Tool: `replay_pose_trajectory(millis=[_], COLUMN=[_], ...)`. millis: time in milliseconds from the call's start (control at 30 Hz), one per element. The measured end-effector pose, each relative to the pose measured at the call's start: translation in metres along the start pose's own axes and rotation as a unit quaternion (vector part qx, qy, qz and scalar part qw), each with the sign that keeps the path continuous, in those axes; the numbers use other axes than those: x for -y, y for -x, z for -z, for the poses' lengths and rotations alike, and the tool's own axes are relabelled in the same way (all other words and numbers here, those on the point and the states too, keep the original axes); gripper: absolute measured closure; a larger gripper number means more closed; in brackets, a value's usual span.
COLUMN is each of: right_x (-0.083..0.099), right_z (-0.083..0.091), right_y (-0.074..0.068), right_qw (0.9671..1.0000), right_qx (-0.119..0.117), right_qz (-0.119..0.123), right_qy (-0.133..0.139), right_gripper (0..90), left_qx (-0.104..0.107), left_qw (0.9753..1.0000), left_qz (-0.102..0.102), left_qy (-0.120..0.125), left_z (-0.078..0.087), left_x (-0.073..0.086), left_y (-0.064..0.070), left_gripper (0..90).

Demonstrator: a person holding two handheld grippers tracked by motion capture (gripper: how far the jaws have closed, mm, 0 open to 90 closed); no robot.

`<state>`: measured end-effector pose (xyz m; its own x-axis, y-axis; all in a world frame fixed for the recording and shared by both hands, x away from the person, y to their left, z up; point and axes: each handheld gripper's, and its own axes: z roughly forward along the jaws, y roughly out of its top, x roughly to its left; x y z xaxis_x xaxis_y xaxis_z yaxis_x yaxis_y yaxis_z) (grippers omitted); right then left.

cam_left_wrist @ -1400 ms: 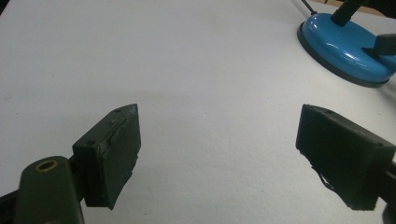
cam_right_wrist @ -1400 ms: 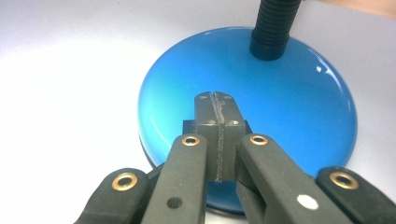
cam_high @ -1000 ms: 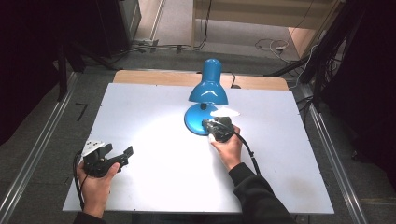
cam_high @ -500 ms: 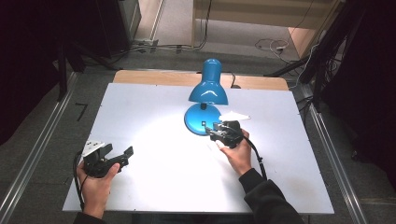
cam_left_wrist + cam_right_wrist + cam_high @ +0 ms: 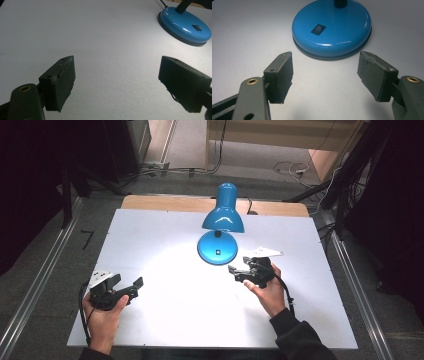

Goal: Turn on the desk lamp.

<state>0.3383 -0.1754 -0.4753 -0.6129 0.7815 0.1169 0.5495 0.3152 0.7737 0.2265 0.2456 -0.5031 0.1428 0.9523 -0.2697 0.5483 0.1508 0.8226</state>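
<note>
A blue desk lamp stands lit at the middle back of the white table (image 5: 150, 235), its shade (image 5: 223, 219) tilted over its round base (image 5: 216, 248). My right gripper (image 5: 235, 271) rests just right of and nearer than the base, open and empty. In the right gripper view the base (image 5: 337, 30) and its black rocker switch (image 5: 318, 29) lie a short way beyond the spread jaws of the right gripper (image 5: 325, 75). My left gripper (image 5: 134, 287) sits open at the near left. Over the left gripper (image 5: 117, 82) the base (image 5: 183, 25) shows far off.
The lamp throws a bright patch on the table in front of its base. A wooden strip (image 5: 165, 202) runs along the table's far edge. Metal rails (image 5: 35, 290) flank the table, and cables (image 5: 290, 169) lie on the floor behind.
My right gripper has drawn back from the lamp base, toward the near right. The left gripper has stayed nearly still.
</note>
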Motion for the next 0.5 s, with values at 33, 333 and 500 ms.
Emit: replay_pose_trajectory(millis=[33, 333, 500], right_x=[0.001, 0.009, 0.013], right_z=[0.003, 0.018, 0.024], right_y=[0.002, 0.014, 0.019], right_qw=[1.0000, 1.0000, 0.9999], right_qx=[0.000, 0.004, 0.009], right_qz=[-0.001, -0.007, -0.006], right_qy=[0.001, 0.003, 0.004], right_gripper=[27.2, 26.5, 25.9], left_qx=[0.000, -0.001, -0.001], left_qw=[1.0000, 1.0000, 1.0000], left_qz=[0.000, 0.000, 0.002], left_qy=[0.000, 0.000, 0.000], left_z=[0.000, 0.000, 0.000], left_x=[0.000, 0.000, 0.000], left_y=[0.000, 0.000, 0.000], left_gripper=[14.8, 14.8, 14.8])
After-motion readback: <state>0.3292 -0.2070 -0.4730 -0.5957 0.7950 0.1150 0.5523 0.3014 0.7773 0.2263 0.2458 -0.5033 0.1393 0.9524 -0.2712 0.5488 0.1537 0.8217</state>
